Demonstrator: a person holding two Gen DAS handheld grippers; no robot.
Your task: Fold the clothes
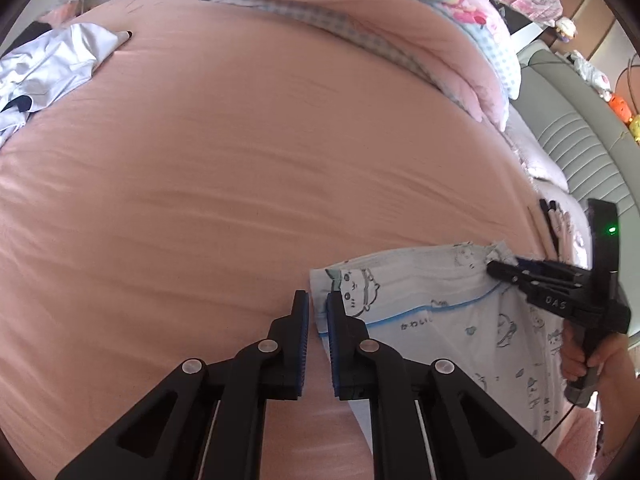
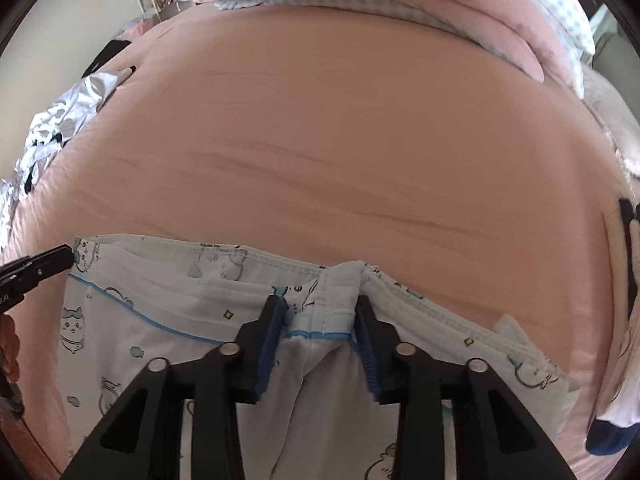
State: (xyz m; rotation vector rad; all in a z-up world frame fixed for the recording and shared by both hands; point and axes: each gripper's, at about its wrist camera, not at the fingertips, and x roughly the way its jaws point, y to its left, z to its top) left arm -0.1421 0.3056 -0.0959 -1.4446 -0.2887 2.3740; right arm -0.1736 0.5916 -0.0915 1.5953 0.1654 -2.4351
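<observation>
A white garment (image 1: 440, 300) with cartoon prints and blue piping lies flat on the pink bed sheet (image 1: 240, 180). My left gripper (image 1: 318, 308) is at its left corner, with the jaws nearly together and the cloth's edge between the pads. In the right wrist view the same garment (image 2: 180, 304) fills the lower half. My right gripper (image 2: 320, 312) pinches a bunched ridge of its upper hem, which touches both blue pads. The right gripper (image 1: 490, 268) also shows in the left wrist view at the hem's far end, held by a hand (image 1: 576, 364). The left gripper (image 2: 66, 256) shows at the left edge.
A rolled pink and blue-checked quilt (image 1: 380, 20) lies across the far side of the bed. A pile of white clothes (image 1: 48, 64) sits at the far left. A grey padded surface (image 1: 580, 140) runs along the right. More white and navy cloth (image 2: 612, 428) lies at the right.
</observation>
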